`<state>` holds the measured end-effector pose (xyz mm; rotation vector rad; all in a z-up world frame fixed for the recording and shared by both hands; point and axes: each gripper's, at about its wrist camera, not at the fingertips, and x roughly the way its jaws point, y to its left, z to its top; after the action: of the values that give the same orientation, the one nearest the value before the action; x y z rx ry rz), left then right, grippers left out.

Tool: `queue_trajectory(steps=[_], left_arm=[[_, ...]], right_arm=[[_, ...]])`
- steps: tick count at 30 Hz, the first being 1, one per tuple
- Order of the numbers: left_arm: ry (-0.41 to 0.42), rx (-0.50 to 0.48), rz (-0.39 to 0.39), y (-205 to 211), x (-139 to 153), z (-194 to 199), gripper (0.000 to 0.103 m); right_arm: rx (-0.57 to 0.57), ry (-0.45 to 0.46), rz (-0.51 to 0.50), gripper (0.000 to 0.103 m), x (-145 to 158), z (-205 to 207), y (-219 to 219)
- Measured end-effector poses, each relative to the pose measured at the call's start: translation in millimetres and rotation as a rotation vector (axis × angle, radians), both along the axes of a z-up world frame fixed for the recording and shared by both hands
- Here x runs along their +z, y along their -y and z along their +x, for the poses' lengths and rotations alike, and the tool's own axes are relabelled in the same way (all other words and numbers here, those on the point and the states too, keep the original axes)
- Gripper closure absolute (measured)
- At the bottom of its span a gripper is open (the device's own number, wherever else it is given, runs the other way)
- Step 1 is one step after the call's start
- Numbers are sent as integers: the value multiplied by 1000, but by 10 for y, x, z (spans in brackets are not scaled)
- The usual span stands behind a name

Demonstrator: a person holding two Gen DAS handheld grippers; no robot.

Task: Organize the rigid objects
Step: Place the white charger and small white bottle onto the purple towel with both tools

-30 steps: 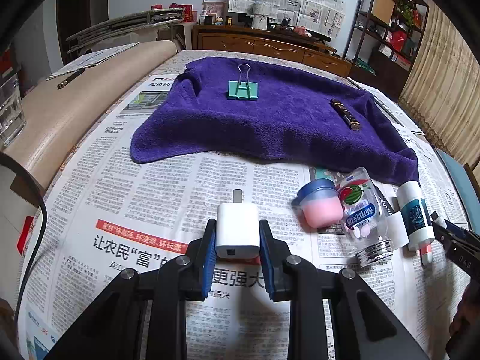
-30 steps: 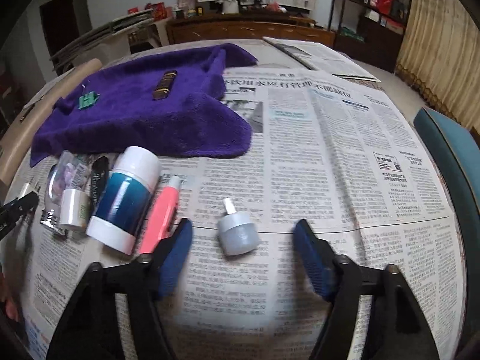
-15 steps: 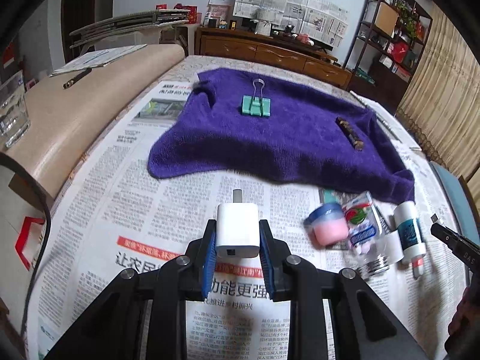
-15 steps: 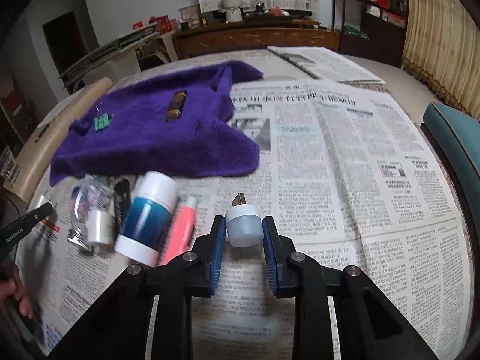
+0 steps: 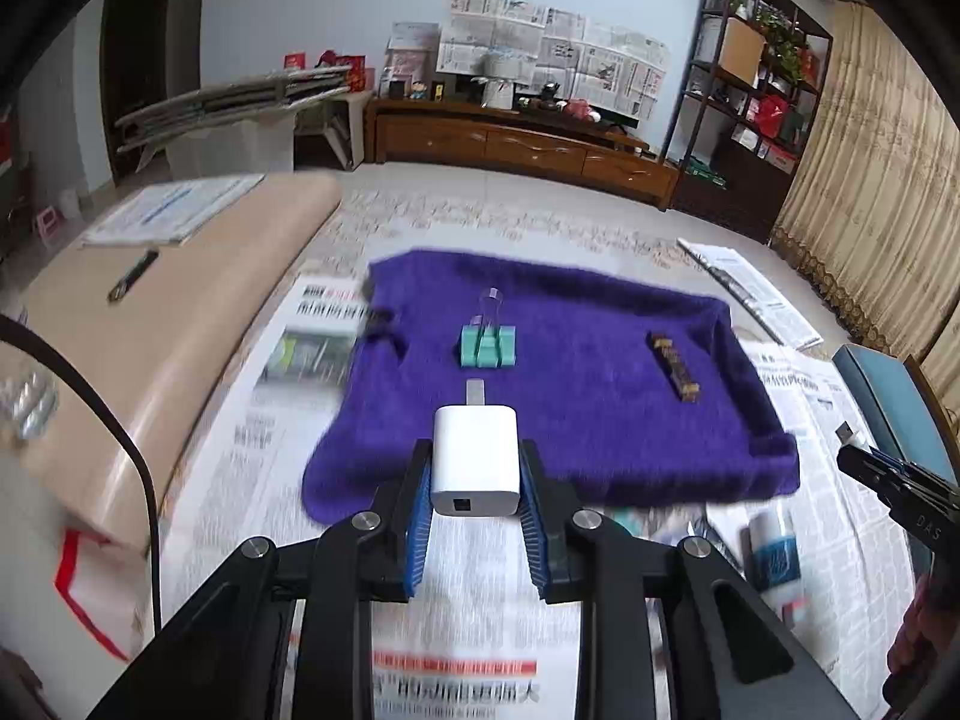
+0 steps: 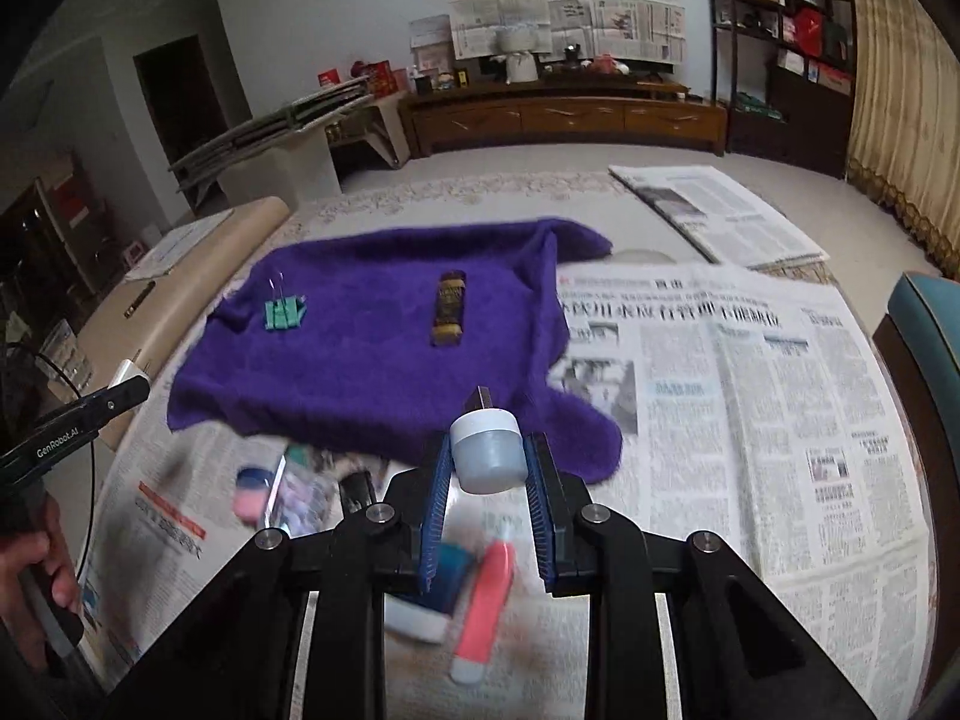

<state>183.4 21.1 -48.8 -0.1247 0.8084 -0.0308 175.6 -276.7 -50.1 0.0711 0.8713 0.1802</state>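
White square USB charger [image 5: 476, 457] sits clamped in our left tongs [image 5: 476, 501], before the purple fleece towel [image 5: 576, 384]. Right view: our right tongs [image 6: 489, 483] grip a grey round adapter [image 6: 487, 450] above the newspapered worktop [image 6: 750, 420].

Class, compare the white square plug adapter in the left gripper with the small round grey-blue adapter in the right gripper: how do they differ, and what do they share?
The white square plug adapter is boxy with flat sides; the round grey-blue adapter is a squat cylinder. The white one has a port facing the camera; the grey-blue one shows none. The white one is one colour; the grey-blue one has a paler top. Both are clamped between blue pads with a metal plug pointing away, toward the purple towel.
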Motion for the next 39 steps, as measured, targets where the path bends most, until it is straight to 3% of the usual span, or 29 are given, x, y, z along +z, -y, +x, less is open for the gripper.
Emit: queue_trajectory(steps=[8, 23, 30, 39], left_arm=[[2, -30, 3, 20, 37, 448, 78], [-109, -43, 3, -129, -529, 1047, 78], [-156, -75, 49, -62, -707, 1142, 78], [-193, -131, 119, -22, -789, 1177, 78]], right_arm=[[7, -22, 14, 78, 33, 546, -78], [41, -154, -119, 78, -535, 1481, -317], [57, -195, -176, 78, -718, 1567, -376], [125, -182, -271, 78, -758, 1513, -476]])
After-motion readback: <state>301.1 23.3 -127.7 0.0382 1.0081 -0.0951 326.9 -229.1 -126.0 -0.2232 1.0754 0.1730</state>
